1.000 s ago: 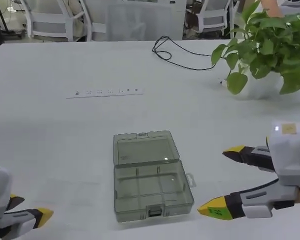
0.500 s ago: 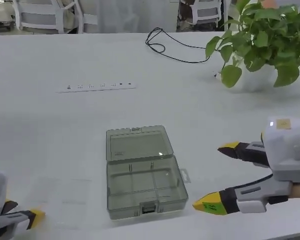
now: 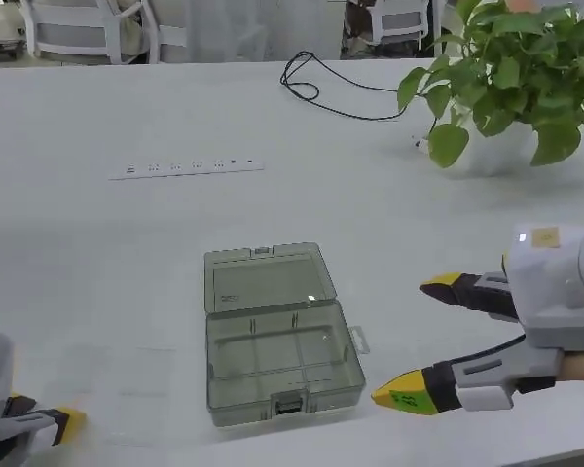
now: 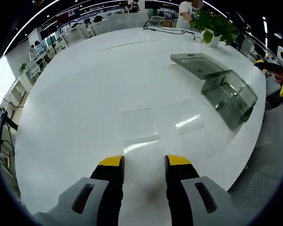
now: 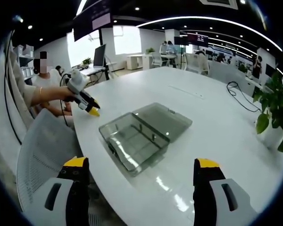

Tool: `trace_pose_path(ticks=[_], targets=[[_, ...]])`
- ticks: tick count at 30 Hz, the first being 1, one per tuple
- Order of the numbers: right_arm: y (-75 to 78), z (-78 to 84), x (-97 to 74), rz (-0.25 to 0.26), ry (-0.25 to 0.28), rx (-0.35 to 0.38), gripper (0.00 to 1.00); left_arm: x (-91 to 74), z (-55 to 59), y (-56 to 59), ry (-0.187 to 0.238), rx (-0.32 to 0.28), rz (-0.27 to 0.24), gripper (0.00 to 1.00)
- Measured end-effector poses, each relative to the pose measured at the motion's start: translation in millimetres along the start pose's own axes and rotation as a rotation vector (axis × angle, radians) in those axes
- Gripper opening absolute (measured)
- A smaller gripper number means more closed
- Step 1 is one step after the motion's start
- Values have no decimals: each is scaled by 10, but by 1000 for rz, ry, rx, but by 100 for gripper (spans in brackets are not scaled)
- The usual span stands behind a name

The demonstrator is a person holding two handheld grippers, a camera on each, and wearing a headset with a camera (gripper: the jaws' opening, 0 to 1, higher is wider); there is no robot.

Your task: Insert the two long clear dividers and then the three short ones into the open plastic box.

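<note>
Plastic box [image 3: 280, 352]: just one, open

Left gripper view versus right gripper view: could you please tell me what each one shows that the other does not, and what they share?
Left gripper view: faint clear dividers lying flat just ahead of the left gripper, jaws slightly apart. Right gripper view: a hand holding that gripper, near a grey mesh chair. Shared: the table, the open plastic box, the plant.

A box [image 3: 277, 360] sits on a table [image 3: 97, 253], between the left gripper [image 4: 144, 162] at the near left and the right gripper [image 3: 401, 341] beside its right. Behind it lies a power strip [image 3: 187, 166]; farther back, to the right, are a cable [image 3: 321, 88] and a potted plant [image 3: 506, 78].
</note>
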State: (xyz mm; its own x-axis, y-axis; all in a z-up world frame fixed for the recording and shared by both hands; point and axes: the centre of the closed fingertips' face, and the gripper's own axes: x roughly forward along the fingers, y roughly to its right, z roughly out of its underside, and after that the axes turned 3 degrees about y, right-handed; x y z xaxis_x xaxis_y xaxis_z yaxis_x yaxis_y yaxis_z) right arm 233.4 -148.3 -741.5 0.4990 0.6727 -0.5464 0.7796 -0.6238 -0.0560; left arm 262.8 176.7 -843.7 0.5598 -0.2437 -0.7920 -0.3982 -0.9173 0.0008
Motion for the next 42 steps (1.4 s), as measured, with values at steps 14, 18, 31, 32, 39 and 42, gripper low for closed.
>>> trace_pose_path(ticks=[14, 18, 31, 32, 39, 42], targets=[[12, 34, 20, 1, -12, -1, 91, 2, -2, -40, -28, -54, -21, 32], [5, 41, 34, -5, -12, 25, 86, -3, -4, -44, -35, -72, -13, 31], [16, -62, 66, -1, 42, 140, 80, -36, 6, -20, -35, -98, -15, 30], [8, -104, 74, -7, 65, 166, 79, -41, 14, -14, -39, -91, -16, 30], [-6, -218, 142, -1, 102, 236, 71, -108, -68, 81, 9, -106, -2, 30], [-47, -273, 185, -4, 117, 261, 67, -152, -168, 132, 54, -107, 2, 30]])
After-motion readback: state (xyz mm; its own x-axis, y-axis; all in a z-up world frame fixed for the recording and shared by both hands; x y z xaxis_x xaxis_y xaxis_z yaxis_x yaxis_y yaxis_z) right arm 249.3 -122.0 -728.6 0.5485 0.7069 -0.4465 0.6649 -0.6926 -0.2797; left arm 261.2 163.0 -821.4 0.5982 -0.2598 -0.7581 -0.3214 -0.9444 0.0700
